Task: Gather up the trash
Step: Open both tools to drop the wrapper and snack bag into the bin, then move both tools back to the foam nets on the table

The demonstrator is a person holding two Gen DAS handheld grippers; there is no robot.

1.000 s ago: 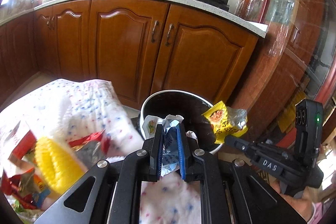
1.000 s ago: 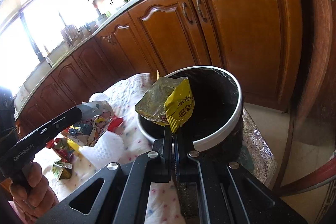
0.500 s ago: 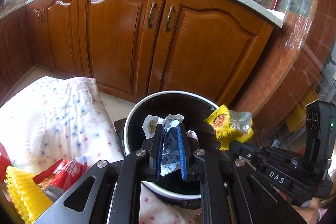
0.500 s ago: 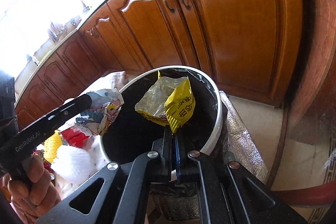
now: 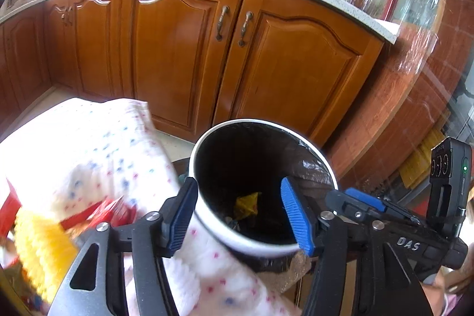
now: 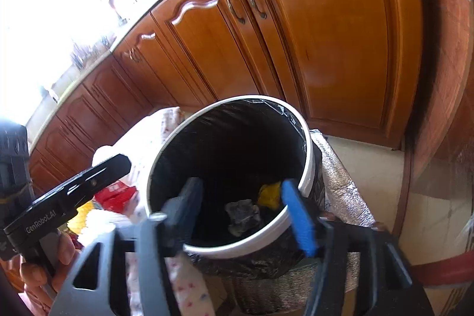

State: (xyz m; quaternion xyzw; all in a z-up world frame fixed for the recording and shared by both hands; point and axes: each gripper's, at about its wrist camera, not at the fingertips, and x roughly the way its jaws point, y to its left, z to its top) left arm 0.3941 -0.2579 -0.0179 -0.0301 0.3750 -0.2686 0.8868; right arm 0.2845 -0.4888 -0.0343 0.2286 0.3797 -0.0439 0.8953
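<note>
Trash wrappers (image 6: 268, 194) lie at the bottom of the lined bin (image 5: 213, 230), dropped: left gripper (image 5: 240, 215) and right gripper (image 6: 246, 215) jaws have just been opening, empty, over its mouth. More litter (image 5: 38, 239) waits on the tabletop's cloth.

Daylight blows out the upper left of both views, edges bend fisheye-style, and the nearest foreground is motion-blurred.
</note>
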